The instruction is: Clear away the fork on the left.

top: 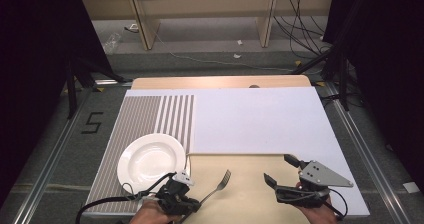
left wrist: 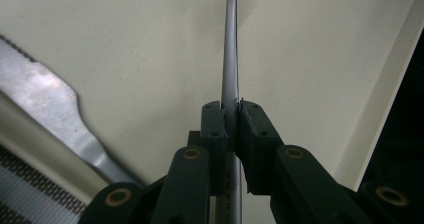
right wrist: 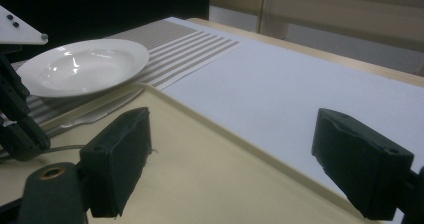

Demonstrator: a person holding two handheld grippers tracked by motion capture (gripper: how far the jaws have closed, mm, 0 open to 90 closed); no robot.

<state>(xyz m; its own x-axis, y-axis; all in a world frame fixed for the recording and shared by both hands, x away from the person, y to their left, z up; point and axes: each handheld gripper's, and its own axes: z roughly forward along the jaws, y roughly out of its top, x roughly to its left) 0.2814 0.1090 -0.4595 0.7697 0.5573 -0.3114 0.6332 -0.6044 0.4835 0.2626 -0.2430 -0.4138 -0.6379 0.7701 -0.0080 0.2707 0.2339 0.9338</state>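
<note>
Two mats cover most of the wooden table (top: 220, 81) — a big white sheet (top: 260, 119) over the middle and right, and a grey striped placemat (top: 145, 116) on the left, with a cream-coloured mat (top: 240, 186) laid at the near edge in front of the person. Behind the table there's grey floor with loose cables, pale wooden furniture legs, and black curtains closing in both sides. A white plate (top: 150, 161) sits on the near part of the striped placemat, just beside the cream mat's left edge. The fork (top: 216, 186) is over the cream mat, tines pointing up and to the right in the high view, handle running back down into the left gripper (top: 192, 202). In the left gripper view you can see the jaws nearly closed, pads pinched tight on the fork's handle, which runs straight out ahead between them — the tines are cut off at the top of that frame. Whether the fork's head is touching the mat or lifted a bit off it, I honestly can't tell from these angles. There's also a knife (left wrist: 55, 116) lying off to the left in that view, near the edge of the striped mat. The right gripper (top: 280, 170) sits at the near right over the cream mat's right edge, jaws spread wide with nothing between them, well apart from the fork.
</note>
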